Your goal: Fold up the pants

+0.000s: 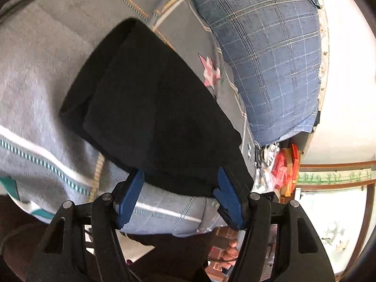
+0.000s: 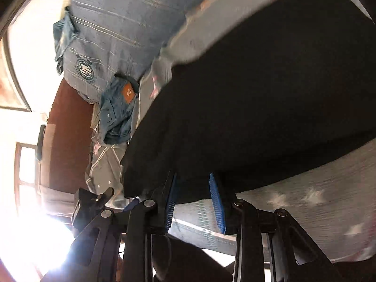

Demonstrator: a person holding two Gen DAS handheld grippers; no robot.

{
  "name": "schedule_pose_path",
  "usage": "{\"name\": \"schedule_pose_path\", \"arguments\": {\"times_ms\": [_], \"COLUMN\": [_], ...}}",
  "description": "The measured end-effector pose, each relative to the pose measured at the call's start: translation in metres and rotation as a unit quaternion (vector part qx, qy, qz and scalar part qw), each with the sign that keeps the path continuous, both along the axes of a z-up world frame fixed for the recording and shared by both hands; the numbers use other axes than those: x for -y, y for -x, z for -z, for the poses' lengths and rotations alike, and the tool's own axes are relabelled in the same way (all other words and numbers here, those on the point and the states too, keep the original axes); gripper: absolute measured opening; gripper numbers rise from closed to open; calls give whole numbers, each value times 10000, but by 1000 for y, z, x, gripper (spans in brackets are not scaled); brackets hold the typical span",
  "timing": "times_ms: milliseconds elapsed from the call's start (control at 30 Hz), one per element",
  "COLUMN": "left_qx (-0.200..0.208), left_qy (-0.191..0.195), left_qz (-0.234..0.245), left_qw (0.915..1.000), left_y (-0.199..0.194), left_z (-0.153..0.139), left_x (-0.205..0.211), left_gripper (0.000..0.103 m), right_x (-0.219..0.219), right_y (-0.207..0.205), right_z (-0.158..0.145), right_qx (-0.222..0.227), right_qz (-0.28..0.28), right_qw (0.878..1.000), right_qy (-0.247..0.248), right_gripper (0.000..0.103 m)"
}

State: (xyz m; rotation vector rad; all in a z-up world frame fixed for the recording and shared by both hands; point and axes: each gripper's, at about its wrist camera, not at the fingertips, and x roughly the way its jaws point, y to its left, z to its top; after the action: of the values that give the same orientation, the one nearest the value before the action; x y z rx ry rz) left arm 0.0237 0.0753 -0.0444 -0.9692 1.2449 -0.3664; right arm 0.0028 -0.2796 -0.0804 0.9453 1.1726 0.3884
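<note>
The black pants (image 1: 152,108) lie folded on the grey blanket (image 1: 35,89), near both grippers. The left gripper (image 1: 181,188) and right gripper (image 2: 193,188) stand apart, empty. On the far jeans (image 2: 117,110), a tan patch, unreadable, beside the plaid pillow (image 1: 265,54).

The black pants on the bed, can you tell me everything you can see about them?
The black pants look like soft, dark, plain cloth. They lie flat on the grey blanket, already folded over so one layer sits on another with a visible edge. A blue checked pillow lies beside them. Their near edge sits by the blue fingertips of the left gripper and the right gripper, both open and not pinching the cloth.
</note>
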Motion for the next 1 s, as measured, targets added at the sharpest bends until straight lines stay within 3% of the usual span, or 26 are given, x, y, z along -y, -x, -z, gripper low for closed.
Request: {"name": "schedule_pose_path", "arguments": {"times_ms": [200,233,267,300,333,533,600,700,767,933,1000], "left_qx": [-50,-35,3,68,115,186,-73,-303,-173,431,609], "left_qy": [-77,-115,-121,-106,-142,-563,-731,-594,-675,-905,-852], "left_qz": [-138,-160,-145,-96,-81,-99,-70,-50,111,843,836], "left_qw": [9999,9998,9998,9999,9998,9982,9973,9978,9975,9914,9910], "left_y": [-15,-16,-17,-19,-18,-3,-2,3,8,26,29], "left_z": [3,3,2,-2,-5,-3,13,29,22,-15,-32], "left_x": [-2,-4,-5,-5,-7,-20,-21,-25,-27,-33,-42], "left_gripper": [60,48,27,18,12,12,12,12,12,13,14], "right_x": [-12,-12,-13,-13,-13,-7,-11,-12,-9,0,9], "right_y": [-2,-3,-3,-4,-4,20,25,24,26,35,39], "right_z": [6,6,6,5,5,-8,-4,19,21,-6,-25], "right_qx": [49,93,150,230,246,668,609,241,225,398,654], "right_qz": [320,405,440,456,490,450,299,223,172,-318,-373], "right_qw": [9995,9991,9989,9987,9985,9967,9977,9994,9996,9979,9952], "right_qy": [-29,-65,-71,15,87,-63,22,54,-19,389,625], "right_gripper": [39,39,36,31,9,4,4,4,5,10,10]}}
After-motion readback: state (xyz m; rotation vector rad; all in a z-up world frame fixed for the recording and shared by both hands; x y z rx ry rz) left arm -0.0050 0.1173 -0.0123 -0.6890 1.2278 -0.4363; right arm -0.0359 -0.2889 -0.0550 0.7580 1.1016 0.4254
